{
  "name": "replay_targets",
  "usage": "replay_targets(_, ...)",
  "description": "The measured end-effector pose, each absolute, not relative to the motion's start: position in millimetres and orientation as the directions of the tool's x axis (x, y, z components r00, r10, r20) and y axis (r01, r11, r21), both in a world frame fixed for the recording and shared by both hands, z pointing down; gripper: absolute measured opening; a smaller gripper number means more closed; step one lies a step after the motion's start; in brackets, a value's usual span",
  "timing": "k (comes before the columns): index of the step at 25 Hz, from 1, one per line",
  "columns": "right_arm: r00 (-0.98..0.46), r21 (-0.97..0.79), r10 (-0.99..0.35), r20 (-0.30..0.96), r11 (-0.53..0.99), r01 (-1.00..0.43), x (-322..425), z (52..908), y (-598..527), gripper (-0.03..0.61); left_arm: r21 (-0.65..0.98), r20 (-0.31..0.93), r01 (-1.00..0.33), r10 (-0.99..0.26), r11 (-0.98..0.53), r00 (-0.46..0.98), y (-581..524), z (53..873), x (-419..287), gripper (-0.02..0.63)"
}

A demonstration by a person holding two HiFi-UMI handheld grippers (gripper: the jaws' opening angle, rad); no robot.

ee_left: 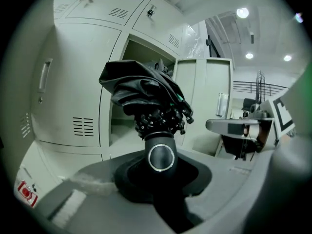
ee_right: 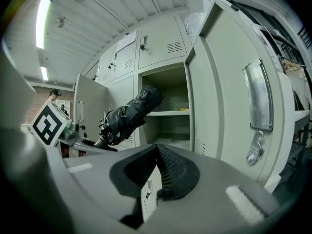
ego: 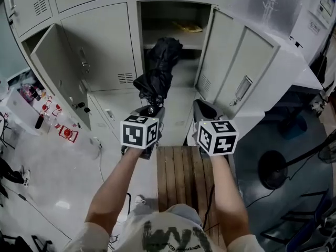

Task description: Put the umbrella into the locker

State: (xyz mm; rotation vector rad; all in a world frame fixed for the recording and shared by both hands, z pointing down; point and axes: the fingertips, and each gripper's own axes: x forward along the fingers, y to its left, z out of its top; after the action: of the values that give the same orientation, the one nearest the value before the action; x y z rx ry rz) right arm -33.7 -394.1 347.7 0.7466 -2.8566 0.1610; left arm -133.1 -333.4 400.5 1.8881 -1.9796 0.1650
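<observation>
Umbrella [ego: 160, 62] in the left gripper [ego: 149, 109], far end at the mouth of the locker [ego: 157, 17]; right gripper [ego: 205, 109] alongside.

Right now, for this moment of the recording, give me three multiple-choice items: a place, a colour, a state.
1. The umbrella points its far end at: A the open locker; B the floor; C the wooden platform.
2. The umbrella is: A red; B yellow; C black.
3. The left gripper is: A open, empty; B shut on the umbrella's handle; C shut on a door latch.
Answers: 1 A, it aims into the locker's opening in the head view; 2 C, black fabric in every view; 3 B, the jaws clamp the handle in the left gripper view.
</observation>
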Motion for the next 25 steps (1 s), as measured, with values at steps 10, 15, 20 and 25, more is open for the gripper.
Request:
replay_targets(10, -0.902, -0.056, -0.365, 0.23, 0.92, -0.387, -25, 334, -396, -0.002, 0.18, 0.433, -0.963, -0.895, 0.2, -0.105, -319, 407, -112, 0.084)
replay_targets(15, -0.916, -0.064, -0.331, 0.228, 0.933, -0.354, -25, 330, -393, -0.002, 0.172, 0.493, -0.955, -0.861, 0.24, -0.127, -309, 424, -111, 0.084)
replay_targets(20, -0.921, -0.073, -0.31, 0.236, 0.939, -0.335, -26, 340, -393, -0.002, 0.165, 0.547, -0.953, -0.827, 0.255, -0.126, -311, 443, -113, 0.084)
replay_targets(25, -0.923, -0.084, -0.299, 0.241, 0.941, -0.327, -31, 351, -393, -0.002, 0.134, 0.589, -0.958, -0.798, 0.252, -0.128, -324, 455, -122, 0.085)
